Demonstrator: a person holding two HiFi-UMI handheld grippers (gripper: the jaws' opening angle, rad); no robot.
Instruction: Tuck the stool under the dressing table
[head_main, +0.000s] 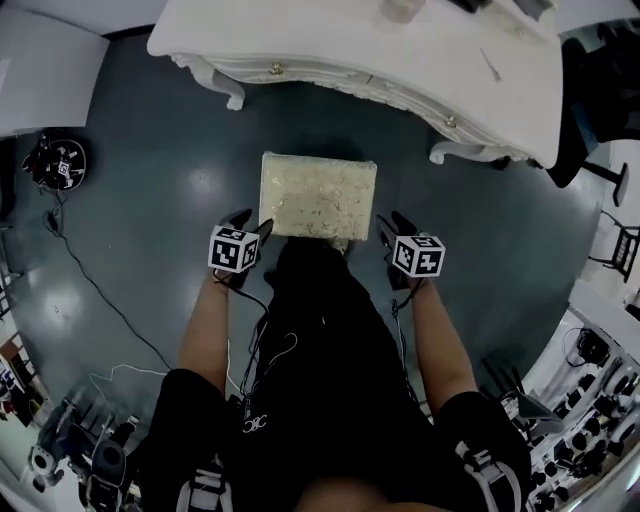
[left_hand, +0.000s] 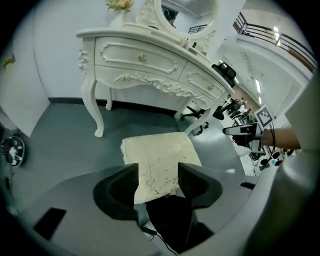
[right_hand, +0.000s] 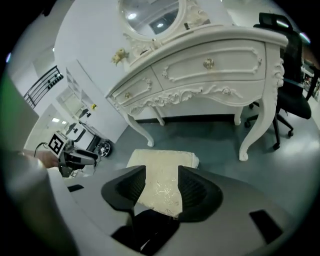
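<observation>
- Stool stands on the floor out in front of the dressing table, not under it, with its long side roughly parallel to the dressing table's front.
- Left gripper and right gripper flank the stool's edge farthest from the dressing table, each about equally near.
- Both pairs of jaws stand apart and grip nothing. They point over the stool toward the dressing table.
- Tucking it in would likely mean an even push from both sides, straight toward the dressing table.
</observation>
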